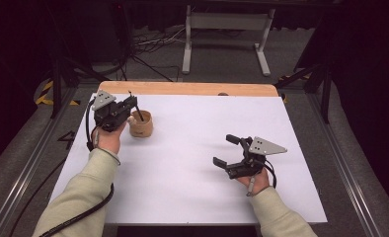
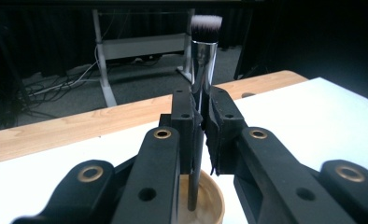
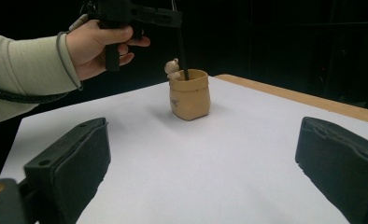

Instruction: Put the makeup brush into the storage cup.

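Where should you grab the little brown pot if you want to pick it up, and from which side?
Probably by its rim, from above on the side away from the left gripper. The pot stands upright with an open top, so one pad can slip inside. The brush stands in it, clamped by the left gripper, and a small figure sits at the rim, so avoid those.

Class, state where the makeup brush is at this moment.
In the high view the makeup brush stands at the table's far left, clamped upright in the left gripper, its handle end dipping into the tan cup.

One brush (image 2: 204, 56), one cup (image 1: 141, 124), two grippers: left gripper (image 1: 132, 104), right gripper (image 1: 226, 150).
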`<state>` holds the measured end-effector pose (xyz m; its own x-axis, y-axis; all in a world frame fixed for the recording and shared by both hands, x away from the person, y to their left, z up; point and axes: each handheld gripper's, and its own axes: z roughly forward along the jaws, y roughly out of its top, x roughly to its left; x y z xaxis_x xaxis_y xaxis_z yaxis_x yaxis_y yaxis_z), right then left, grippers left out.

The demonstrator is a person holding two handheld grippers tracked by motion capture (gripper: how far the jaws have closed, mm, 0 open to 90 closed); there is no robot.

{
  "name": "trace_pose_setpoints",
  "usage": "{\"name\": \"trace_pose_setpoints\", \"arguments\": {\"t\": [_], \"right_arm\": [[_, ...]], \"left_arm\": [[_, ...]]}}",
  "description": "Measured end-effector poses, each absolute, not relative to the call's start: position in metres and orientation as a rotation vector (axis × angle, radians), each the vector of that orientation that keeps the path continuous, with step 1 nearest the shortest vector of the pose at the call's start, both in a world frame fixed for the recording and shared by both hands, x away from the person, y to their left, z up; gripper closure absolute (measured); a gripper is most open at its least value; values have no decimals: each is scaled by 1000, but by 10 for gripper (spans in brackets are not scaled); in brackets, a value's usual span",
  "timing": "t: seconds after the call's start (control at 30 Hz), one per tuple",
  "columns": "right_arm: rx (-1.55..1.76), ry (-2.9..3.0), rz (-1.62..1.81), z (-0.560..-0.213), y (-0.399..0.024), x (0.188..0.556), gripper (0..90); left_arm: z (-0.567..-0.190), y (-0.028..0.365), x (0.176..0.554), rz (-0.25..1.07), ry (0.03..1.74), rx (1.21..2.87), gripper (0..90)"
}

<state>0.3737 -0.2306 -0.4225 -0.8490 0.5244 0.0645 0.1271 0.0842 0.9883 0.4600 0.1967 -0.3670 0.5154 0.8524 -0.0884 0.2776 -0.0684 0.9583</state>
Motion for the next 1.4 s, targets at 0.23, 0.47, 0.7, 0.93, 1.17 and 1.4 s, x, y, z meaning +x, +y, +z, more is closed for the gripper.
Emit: {"name": "trace_pose_setpoints", "arguments": {"t": [0.23,0.47,0.7,0.93,1.17,1.4], "right_arm": [[644,2060,1830,-422,-230,374,38],[647,2061,1829,-421,-231,373,38],[648,2053,1831,-419,-234,373,38],[653,2034,1835,-416,-238,375,38],[659,2031,1831,-415,-241,376,38],[661,2022,1827,-413,-245,376,38]], "left_arm": [[-375,196,462,623,994,1632,821],[-380,196,463,616,1000,1642,821],[-379,195,460,590,971,1626,668],[-378,204,452,589,890,1591,290],[-372,214,440,608,835,1592,89],[-369,221,424,583,787,1589,71]]}}
